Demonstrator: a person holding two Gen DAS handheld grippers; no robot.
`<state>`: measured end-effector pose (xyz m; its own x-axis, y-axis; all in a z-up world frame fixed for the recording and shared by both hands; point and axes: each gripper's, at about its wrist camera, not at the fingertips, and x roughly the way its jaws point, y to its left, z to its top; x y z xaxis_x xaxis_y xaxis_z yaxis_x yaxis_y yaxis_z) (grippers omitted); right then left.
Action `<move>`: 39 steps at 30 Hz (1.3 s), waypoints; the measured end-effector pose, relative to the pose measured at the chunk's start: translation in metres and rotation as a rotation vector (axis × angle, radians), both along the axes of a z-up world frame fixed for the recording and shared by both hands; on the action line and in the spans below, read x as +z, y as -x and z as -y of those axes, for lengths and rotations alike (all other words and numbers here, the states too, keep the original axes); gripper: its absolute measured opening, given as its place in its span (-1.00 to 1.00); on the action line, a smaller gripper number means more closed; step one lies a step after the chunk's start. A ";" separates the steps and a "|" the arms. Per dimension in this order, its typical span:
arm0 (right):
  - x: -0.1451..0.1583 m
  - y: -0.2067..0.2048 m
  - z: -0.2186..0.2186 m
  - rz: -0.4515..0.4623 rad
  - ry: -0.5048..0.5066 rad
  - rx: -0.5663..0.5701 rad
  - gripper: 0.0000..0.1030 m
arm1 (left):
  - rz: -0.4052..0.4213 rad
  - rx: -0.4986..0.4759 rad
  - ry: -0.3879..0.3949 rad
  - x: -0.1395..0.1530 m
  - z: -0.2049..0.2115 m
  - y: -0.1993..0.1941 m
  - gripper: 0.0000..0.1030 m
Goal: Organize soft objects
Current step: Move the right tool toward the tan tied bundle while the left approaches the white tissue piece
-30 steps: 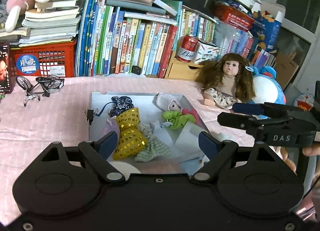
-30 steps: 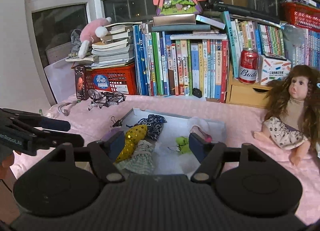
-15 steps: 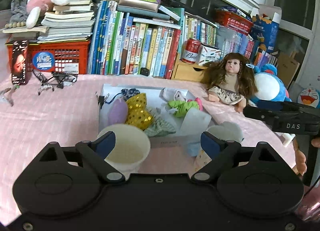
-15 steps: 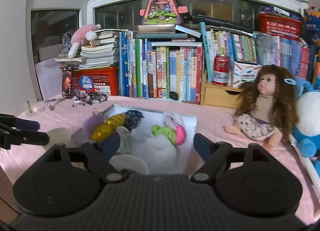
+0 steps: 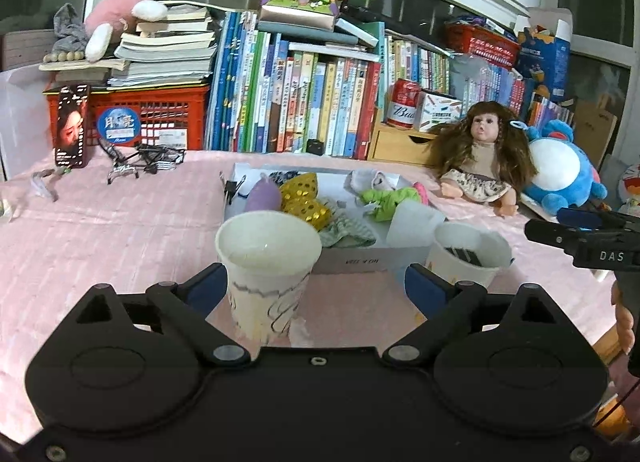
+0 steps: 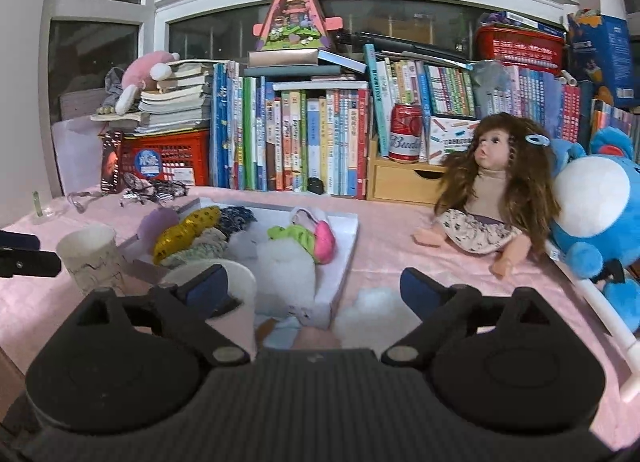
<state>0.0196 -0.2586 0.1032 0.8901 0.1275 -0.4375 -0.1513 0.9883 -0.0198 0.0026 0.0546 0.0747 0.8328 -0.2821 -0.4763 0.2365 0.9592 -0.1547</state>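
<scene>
I see the pink-clothed surface (image 5: 100, 230), books along the back. White tray (image 5: 362, 260) at centre holds the soft objects: gold sequin pouch (image 5: 304, 198), lilac plush (image 5: 263, 195), green toy (image 5: 384, 200), pink toy (image 6: 325, 240), check cloth (image 5: 348, 228), dark patterned pouch (image 6: 237, 218). Doll (image 6: 492, 202) at 2 o'clock of the tray, blue plush (image 6: 596, 222) beside it. My left claw (image 5: 316, 286) has just been opening and stands wide; left paper cup (image 5: 266, 270) sits between the fingers, just beside the left one, contact unclear. Right paper cup (image 5: 466, 254) at 4 o'clock of the tray. My right claw (image 6: 314, 288) has also just been opening, gripping nothing; white fluff (image 6: 374, 312) lies on the cloth between its fingers.
</scene>
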 end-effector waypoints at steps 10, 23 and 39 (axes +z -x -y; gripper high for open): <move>-0.031 0.003 0.014 -0.031 0.014 -0.078 1.00 | -0.034 0.069 0.004 -0.038 0.002 0.006 0.85; -0.064 -0.008 0.022 -0.090 0.070 -0.145 1.00 | -0.104 0.121 0.067 -0.070 -0.001 -0.009 0.62; -0.079 -0.022 0.024 -0.154 0.084 -0.174 0.82 | -0.116 0.132 0.041 -0.083 0.007 -0.020 -0.05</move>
